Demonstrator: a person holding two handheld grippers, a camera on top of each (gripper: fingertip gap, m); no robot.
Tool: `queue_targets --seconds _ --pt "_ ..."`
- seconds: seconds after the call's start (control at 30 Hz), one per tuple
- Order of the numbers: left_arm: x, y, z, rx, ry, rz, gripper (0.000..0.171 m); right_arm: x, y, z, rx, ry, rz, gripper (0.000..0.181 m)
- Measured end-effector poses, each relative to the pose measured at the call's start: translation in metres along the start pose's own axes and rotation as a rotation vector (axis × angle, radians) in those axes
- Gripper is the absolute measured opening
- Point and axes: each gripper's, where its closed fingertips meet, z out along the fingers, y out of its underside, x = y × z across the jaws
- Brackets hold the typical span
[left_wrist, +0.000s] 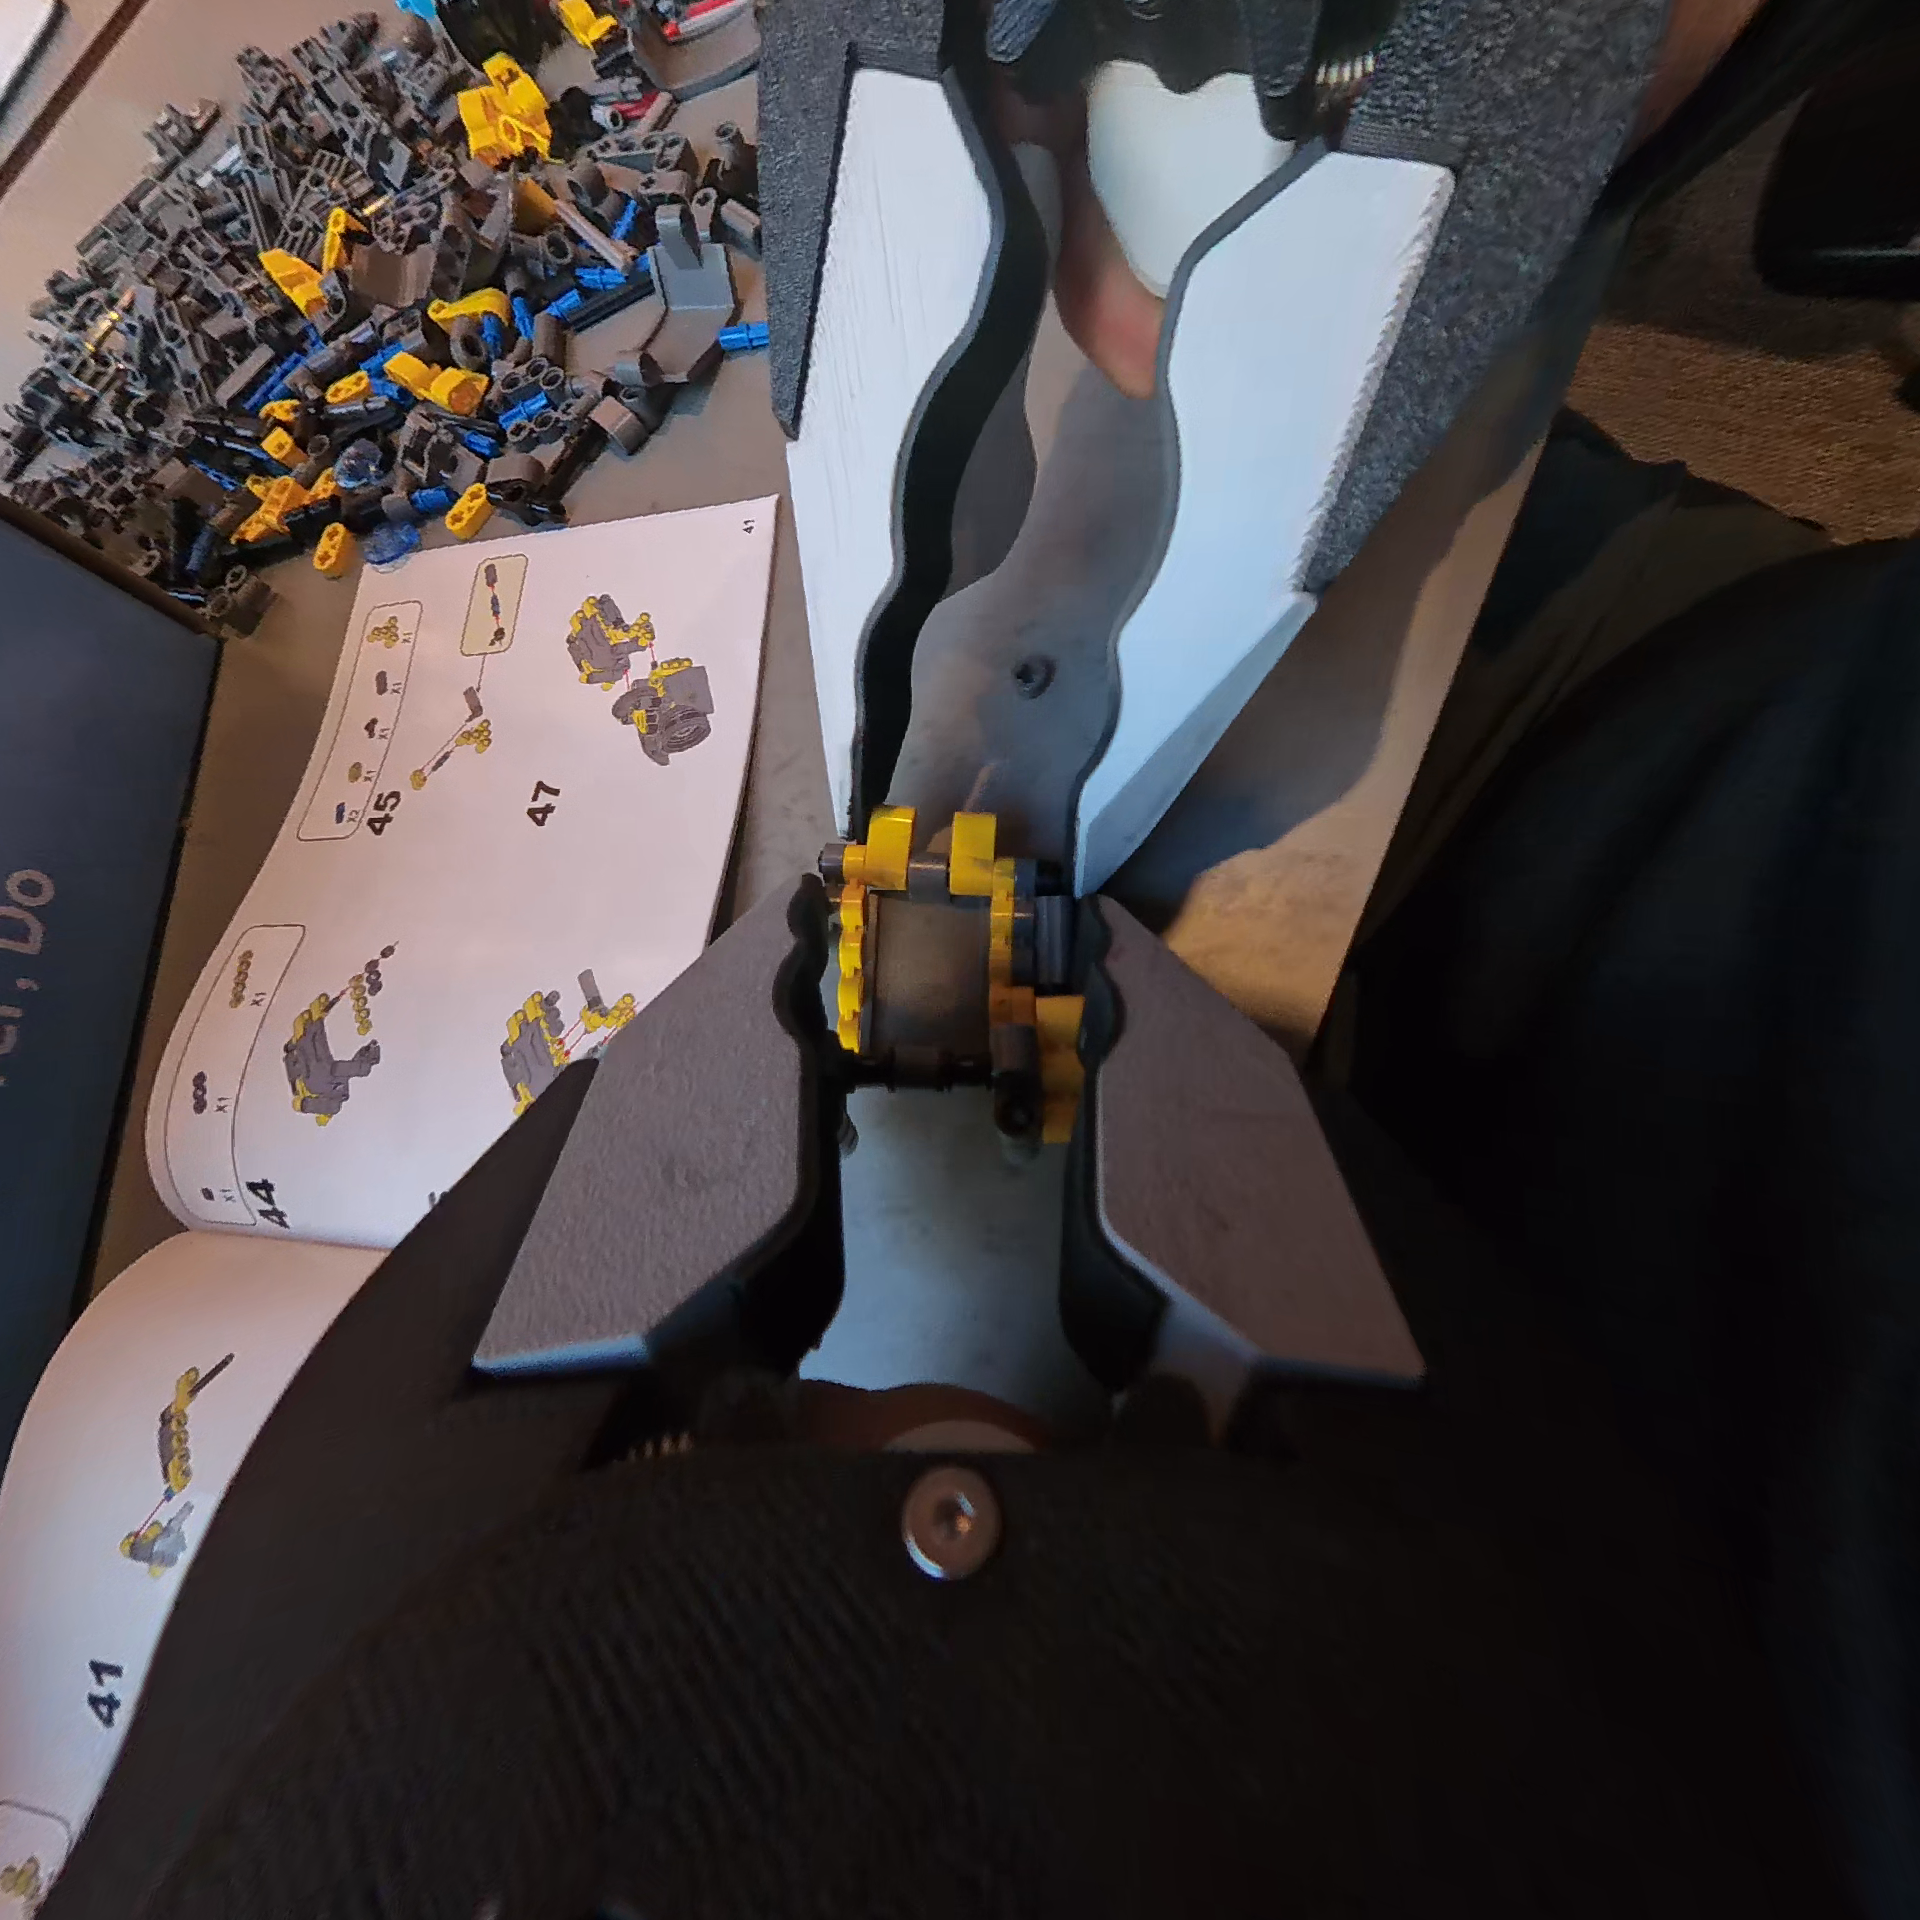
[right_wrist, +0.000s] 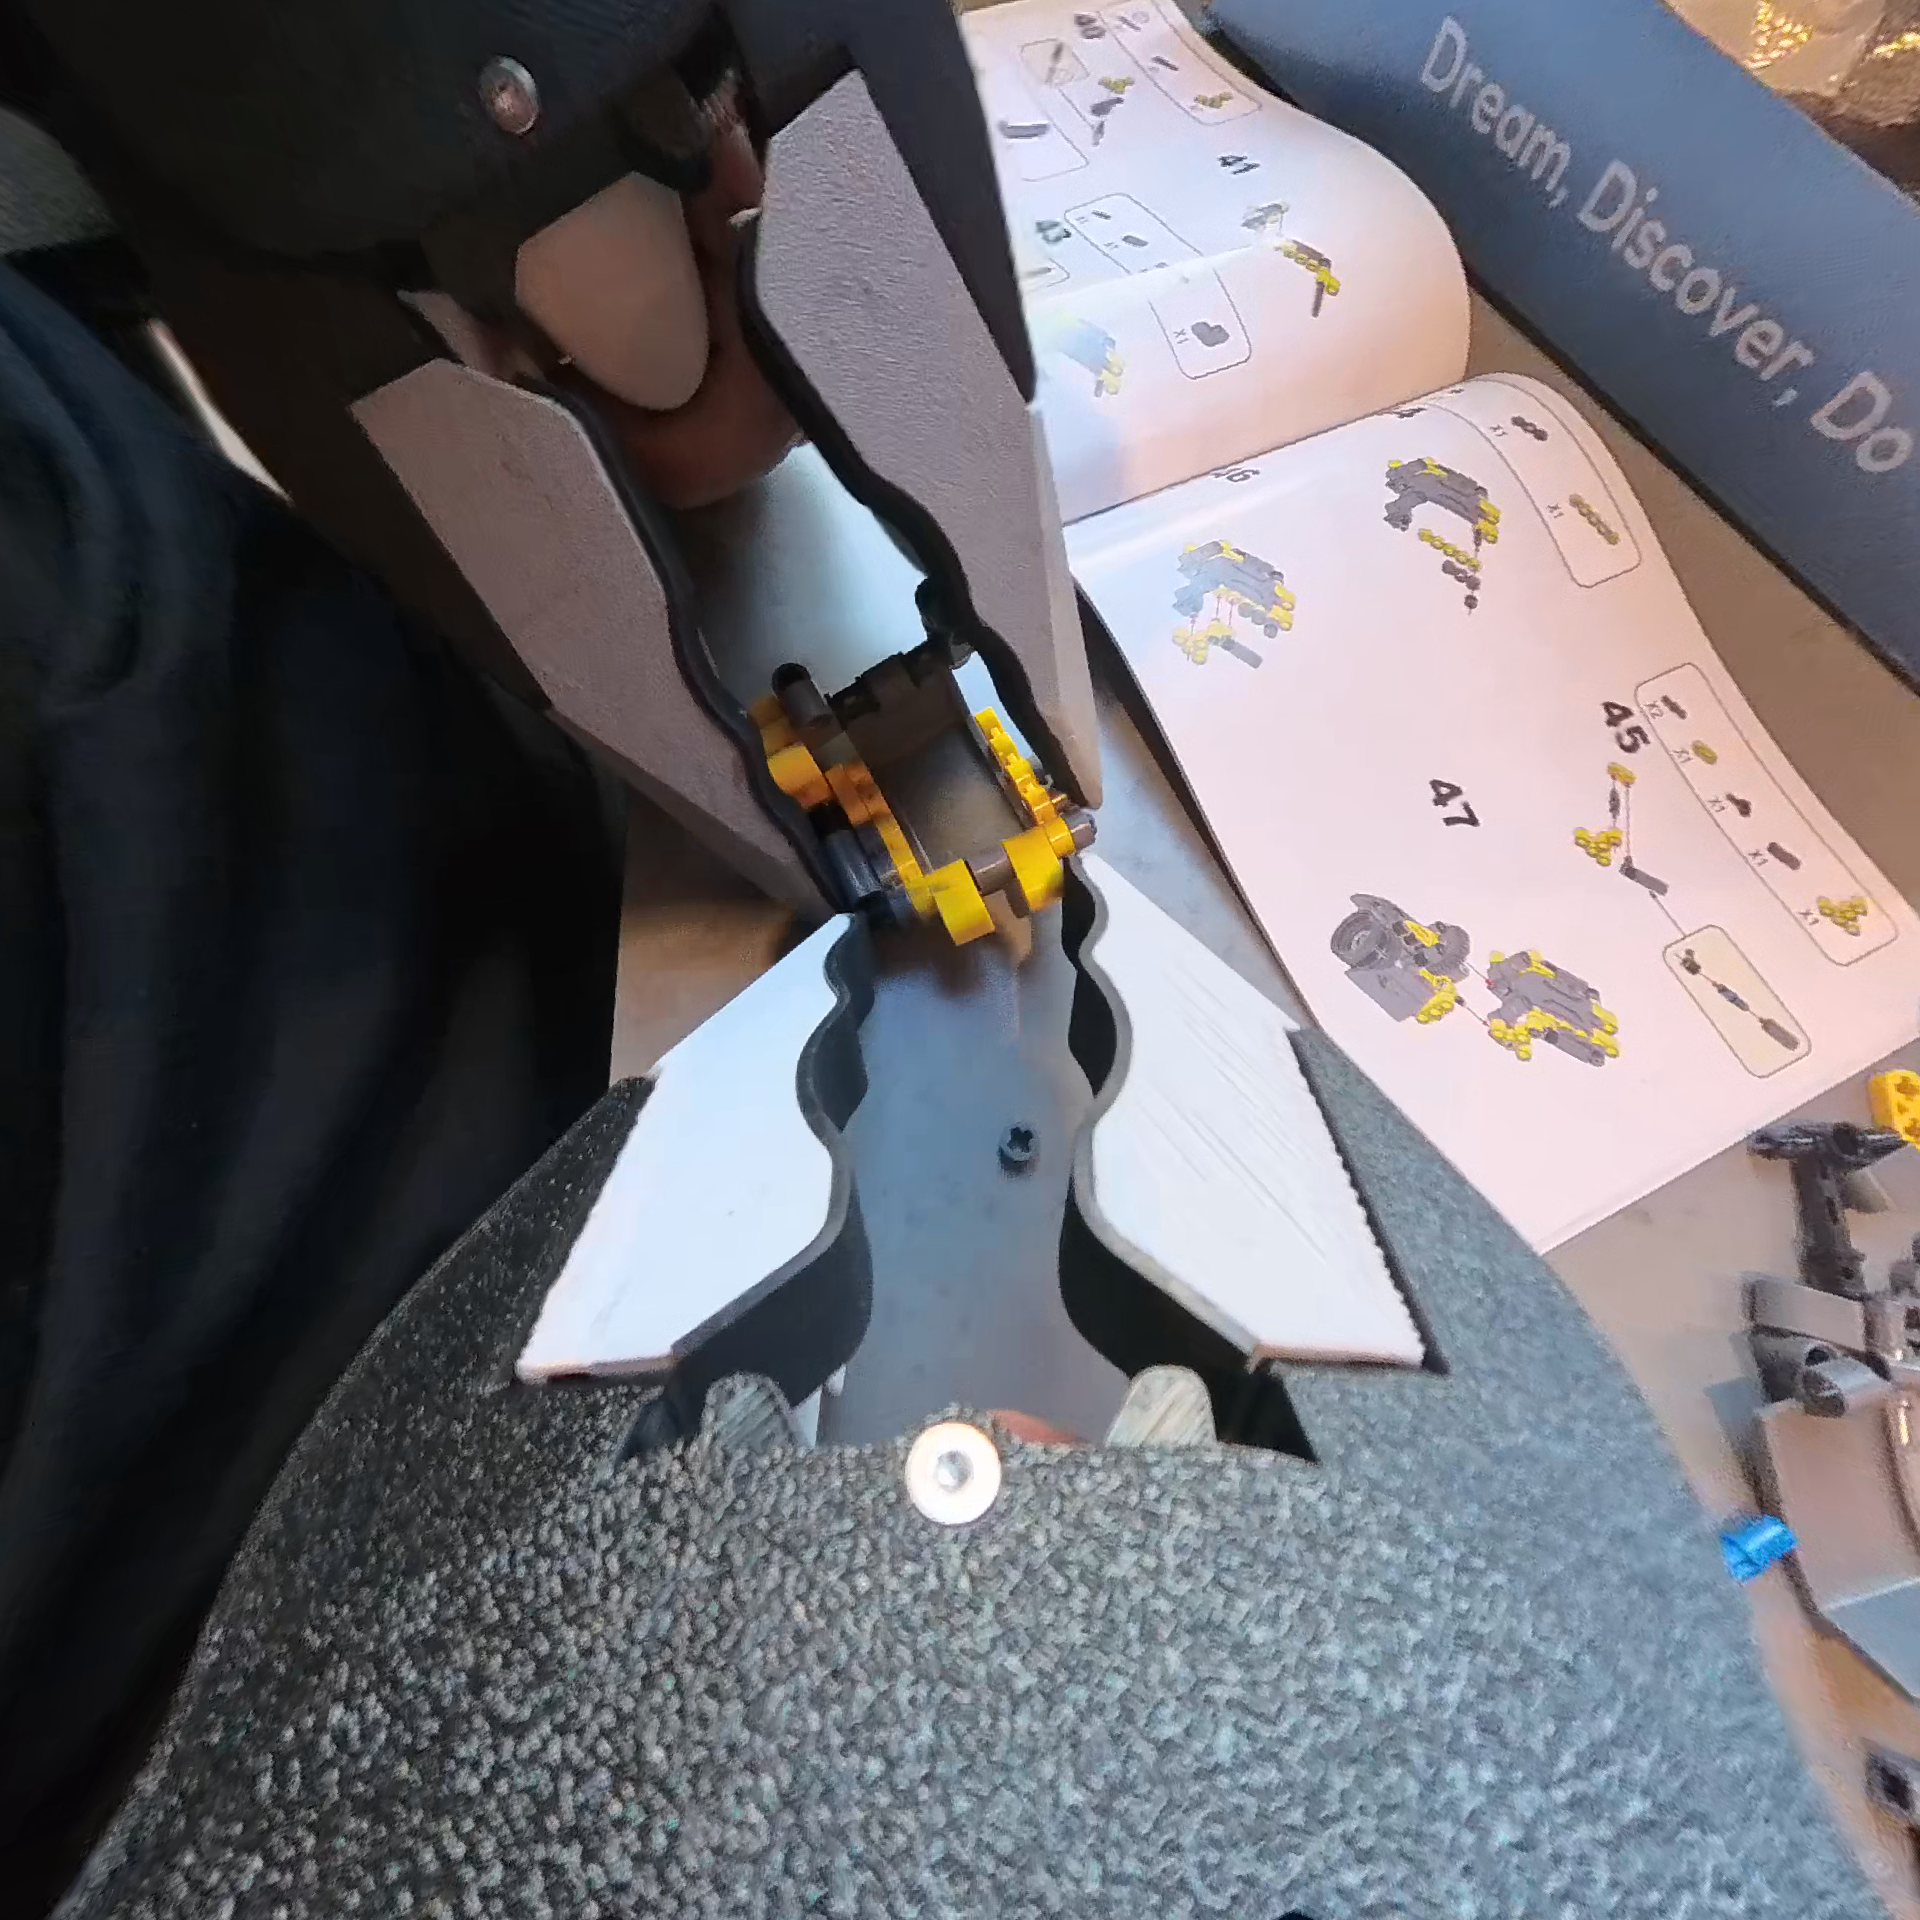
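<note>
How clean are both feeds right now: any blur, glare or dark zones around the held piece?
Left wrist view: yellow-and-grey assembly sharp between the left gripper, lower right sinks into shadow, booklet bows from wide-angle distortion. Right wrist view: assembly reasonably sharp, loose parts at the edge smeared, left side dark.

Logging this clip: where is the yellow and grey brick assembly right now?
The brick assembly sits clamped in the left gripper, beside the open instruction booklet, at the right gripper's fingertips.

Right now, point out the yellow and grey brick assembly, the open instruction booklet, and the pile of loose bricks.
Brick assembly (left_wrist: 935, 966), left wrist view, grey middle panel.
Instruction booklet (right_wrist: 1434, 727), right wrist view, bare white page.
Loose brick pile (left_wrist: 312, 312), left wrist view, middle of the heap.
</note>
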Motion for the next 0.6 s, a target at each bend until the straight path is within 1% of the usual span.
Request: queue_targets --seconds 0.2,0.37,0.43,0.53,0.6 --pt "-0.0055 -0.0014 -0.0017 0.016 -0.031 -0.021 0.044 0.0046 -0.0043 -0.0005 0.024 0.015 0.064 0.032" --pt "-0.0071 -0.0006 -0.0029 0.017 -0.040 -0.033 0.043 0.0050 -0.0060 0.0000 0.031 0.035 0.065 0.032" --pt "-0.0065 0.0007 -0.0022 0.008 -0.024 -0.044 0.043 0.0042 -0.0054 0.0008 0.024 0.055 0.032 0.031" --pt "-0.0035 0.0040 -0.0042 0.000 -0.023 -0.034 0.044 0.0001 -0.0052 0.0025 0.014 0.104 -0.070 0.033" --pt "-0.0038 0.0043 -0.0056 0.010 -0.035 -0.034 0.044 -0.0002 -0.0064 0.0019 0.023 0.111 -0.081 0.033"
